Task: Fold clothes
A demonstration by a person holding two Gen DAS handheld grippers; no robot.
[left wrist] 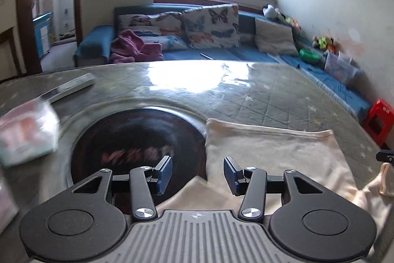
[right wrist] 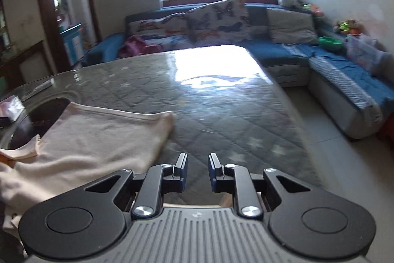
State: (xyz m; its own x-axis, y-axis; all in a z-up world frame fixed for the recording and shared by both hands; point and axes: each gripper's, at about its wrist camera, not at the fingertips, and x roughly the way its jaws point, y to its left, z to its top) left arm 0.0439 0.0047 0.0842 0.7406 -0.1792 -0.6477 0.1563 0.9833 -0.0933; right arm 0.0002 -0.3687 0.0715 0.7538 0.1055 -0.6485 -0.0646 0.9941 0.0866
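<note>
A cream garment [left wrist: 275, 154] lies spread on the glass-topped table [left wrist: 283, 90], its far hem straight and one strap end curling at the right. My left gripper [left wrist: 197, 174] hovers open over the garment's near left edge, beside a dark round inset [left wrist: 133, 139], with nothing between its fingers. In the right wrist view the same cream garment [right wrist: 93, 147] lies to the left, a strap end lifted at its left side. My right gripper [right wrist: 197, 170] is open with a narrow gap, above the bare quilted table top just right of the garment's edge.
A tissue pack [left wrist: 27, 132] and a remote control [left wrist: 71, 88] lie at the table's left. A blue corner sofa [right wrist: 332, 75] with butterfly cushions and a pink cloth [left wrist: 135, 46] stands beyond the table. A red stool [left wrist: 378, 120] sits at the right; a doorway [right wrist: 66, 16] opens at the left.
</note>
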